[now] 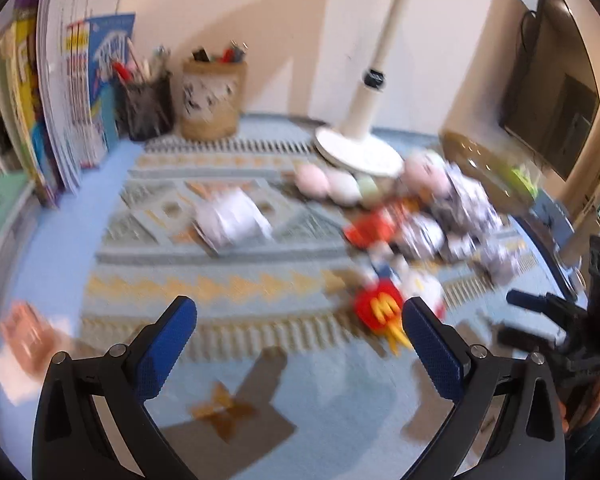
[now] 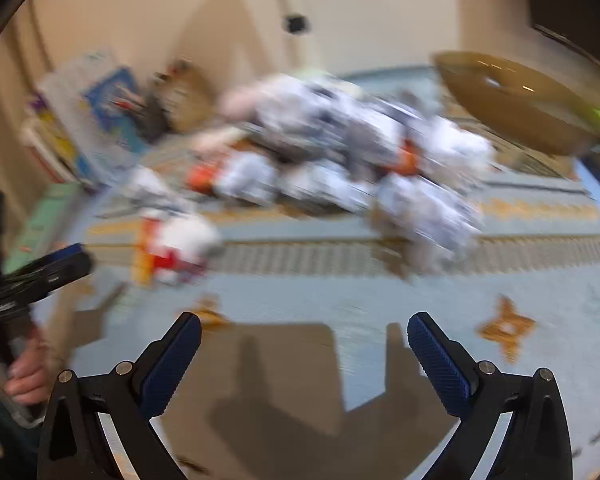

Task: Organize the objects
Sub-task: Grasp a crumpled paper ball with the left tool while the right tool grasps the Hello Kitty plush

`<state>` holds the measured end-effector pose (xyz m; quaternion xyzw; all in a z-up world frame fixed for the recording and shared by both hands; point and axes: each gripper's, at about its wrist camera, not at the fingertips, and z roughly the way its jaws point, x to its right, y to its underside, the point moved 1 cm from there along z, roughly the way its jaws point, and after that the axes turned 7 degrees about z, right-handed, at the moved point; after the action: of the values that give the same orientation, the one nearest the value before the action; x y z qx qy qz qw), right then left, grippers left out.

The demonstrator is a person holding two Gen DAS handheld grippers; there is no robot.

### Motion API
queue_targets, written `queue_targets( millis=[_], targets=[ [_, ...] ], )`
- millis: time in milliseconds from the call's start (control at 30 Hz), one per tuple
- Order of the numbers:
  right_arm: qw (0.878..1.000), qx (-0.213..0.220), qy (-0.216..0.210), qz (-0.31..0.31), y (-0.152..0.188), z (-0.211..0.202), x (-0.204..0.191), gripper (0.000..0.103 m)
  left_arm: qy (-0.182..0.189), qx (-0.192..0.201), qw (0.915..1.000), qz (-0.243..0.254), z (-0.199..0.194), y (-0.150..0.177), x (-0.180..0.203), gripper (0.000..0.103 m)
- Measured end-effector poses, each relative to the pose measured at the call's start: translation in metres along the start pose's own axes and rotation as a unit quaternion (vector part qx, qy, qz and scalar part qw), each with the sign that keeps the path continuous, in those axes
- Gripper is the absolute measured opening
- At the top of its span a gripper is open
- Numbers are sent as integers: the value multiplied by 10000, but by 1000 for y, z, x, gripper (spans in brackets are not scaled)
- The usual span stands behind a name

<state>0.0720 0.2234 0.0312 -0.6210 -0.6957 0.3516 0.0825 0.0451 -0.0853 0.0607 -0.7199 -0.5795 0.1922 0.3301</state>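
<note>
Both views are motion-blurred. A pile of crumpled paper balls lies on the patterned blue mat at the right; it also shows in the right wrist view. A red fries-box toy with a yellow M lies just ahead of my left gripper's right finger. A white crumpled paper lies mid-mat. My left gripper is open and empty above the mat. My right gripper is open and empty, short of the pile. The left gripper shows at the left edge of the right wrist view.
A brown bowl stands at the far right, also in the left wrist view. A white lamp base, two pen holders and upright books line the back and left. Pastel egg shapes lie near the lamp.
</note>
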Motion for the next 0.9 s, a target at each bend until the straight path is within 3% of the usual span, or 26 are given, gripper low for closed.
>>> queue_targets(
  millis=[100,200,367,467,533,567,600,633,667,767,900],
  targets=[
    [9987,-39,-294,-405,-16,17,-42,103,-351,-290,9989,-121,30,-31,-24,102],
    [9969,-144,-366,-679,-28,48,-71,103,-611,-491,9967,-190,67,-41,-41,102],
    [9944,211,141,-1024,-22,79,-94,103,-496,-576,9970,-175,104,-31,-49,101],
    [9925,282,308,-1151,-20,80,-93,103,-839,-476,9953,-59,102,-29,-39,101],
    [9921,73,418,-1183,-22,90,-94,103,-1031,-444,9936,102,102,-29,-32,101],
    [9915,-62,495,-1204,-24,95,-94,102,-1125,-456,9925,158,103,-29,-30,96],
    [9908,-146,546,-1228,-25,100,-95,99,-1144,-464,9921,204,103,-28,-29,72],
    [9904,-257,541,-1250,-26,105,-95,87,-1118,-536,9920,232,106,-29,-28,62],
    [9901,-329,532,-1257,-26,107,-95,77,-1141,-514,9918,241,105,-30,-28,62],
    [9915,-240,317,-1236,-29,106,-93,68,-1370,-266,9894,399,96,-30,-22,61],
    [9925,42,94,-1215,-28,92,-91,68,-1401,19,9880,652,87,-30,-11,61]
  ],
)
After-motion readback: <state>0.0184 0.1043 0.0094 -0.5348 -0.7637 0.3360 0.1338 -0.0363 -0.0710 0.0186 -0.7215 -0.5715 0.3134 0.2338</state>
